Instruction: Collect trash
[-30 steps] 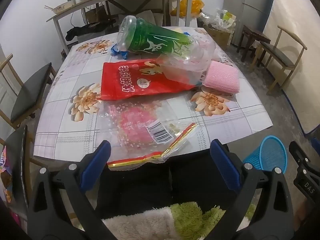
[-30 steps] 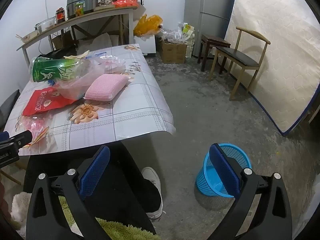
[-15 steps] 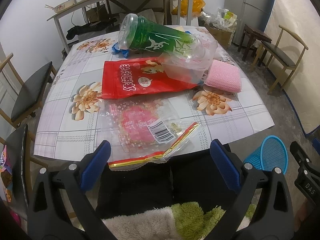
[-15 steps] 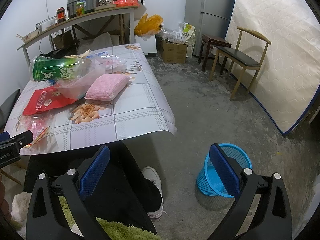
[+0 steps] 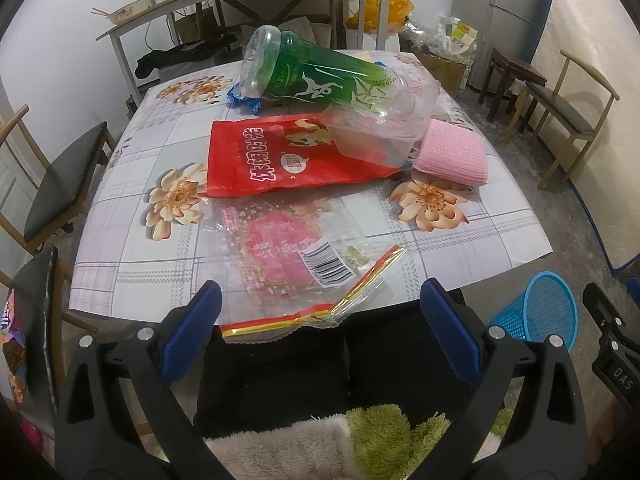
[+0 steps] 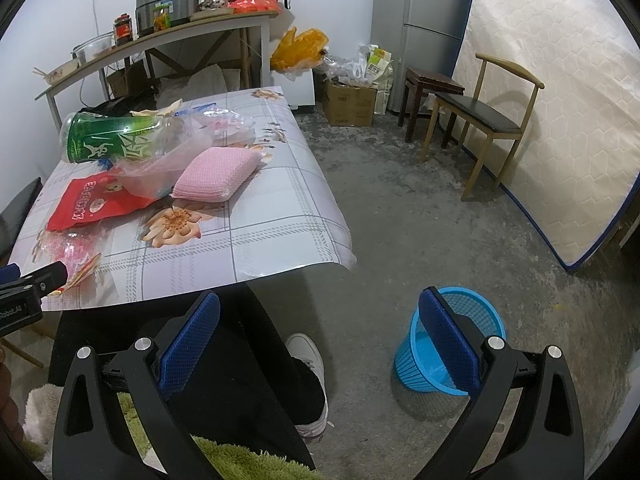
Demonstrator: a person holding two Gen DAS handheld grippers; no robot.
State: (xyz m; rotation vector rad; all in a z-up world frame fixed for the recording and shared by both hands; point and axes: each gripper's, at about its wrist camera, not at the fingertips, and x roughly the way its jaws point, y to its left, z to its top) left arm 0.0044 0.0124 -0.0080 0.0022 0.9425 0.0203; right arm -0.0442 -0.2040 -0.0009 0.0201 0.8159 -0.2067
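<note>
A clear wrapper with a pink print and barcode lies at the table's near edge, just ahead of my open left gripper, which holds nothing. Behind it lie a red snack bag, a clear plastic bag, a green-labelled bottle on its side and a pink sponge. My right gripper hangs open and empty over the floor, its right finger in front of the blue mesh bin. The same bin shows at the right of the left wrist view.
The floral-cloth table has a chair at its left. A person's dark-trousered legs and white shoe sit under the near edge. A wooden chair, stool, mattress and cluttered shelf stand further off.
The left wrist view has shifted slightly toward the table, so the clear wrapper sits a little nearer the left fingers. The right gripper has barely moved.
</note>
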